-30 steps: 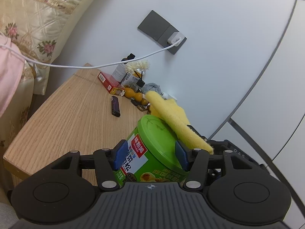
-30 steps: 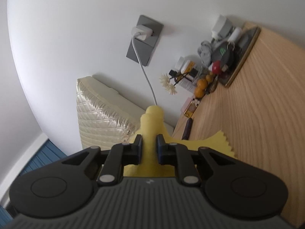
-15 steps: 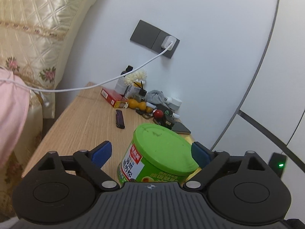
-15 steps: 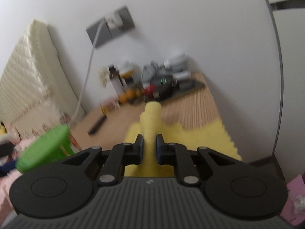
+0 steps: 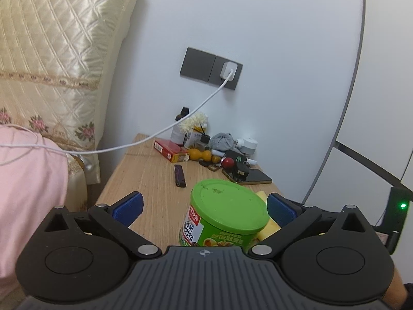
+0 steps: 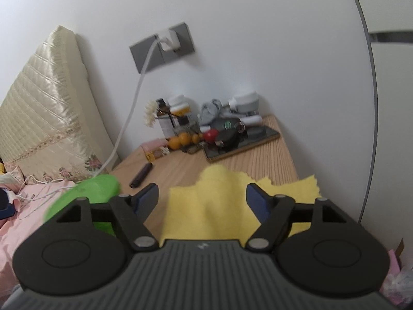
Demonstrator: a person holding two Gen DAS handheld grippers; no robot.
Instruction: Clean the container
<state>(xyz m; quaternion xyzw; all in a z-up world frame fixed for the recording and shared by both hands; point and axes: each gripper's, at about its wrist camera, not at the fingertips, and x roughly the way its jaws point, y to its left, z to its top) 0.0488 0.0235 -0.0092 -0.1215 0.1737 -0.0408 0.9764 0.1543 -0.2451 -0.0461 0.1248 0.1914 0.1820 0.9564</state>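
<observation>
Both released: left hand-held gripper (image 5: pixel 204 208) wide apart around the can (image 5: pixel 225 215), which stood upright on the surface (image 5: pixel 152 180); right hand-held gripper (image 6: pixel 202 199) spread over the cloth (image 6: pixel 206 206) lying beside it. Wiping looked finished; specks remained on the lid.

Ahead of the left gripper, its own body hides the base of the green container (image 5: pixel 224 217), and only slivers of the yellow cloth (image 5: pixel 268 228) show behind the can. In the right wrist view the container (image 6: pixel 85 196) is a green blur to the gripper's left, its label unreadable. The near edge of the cloth (image 6: pixel 209 209) is hidden under the gripper body.
</observation>
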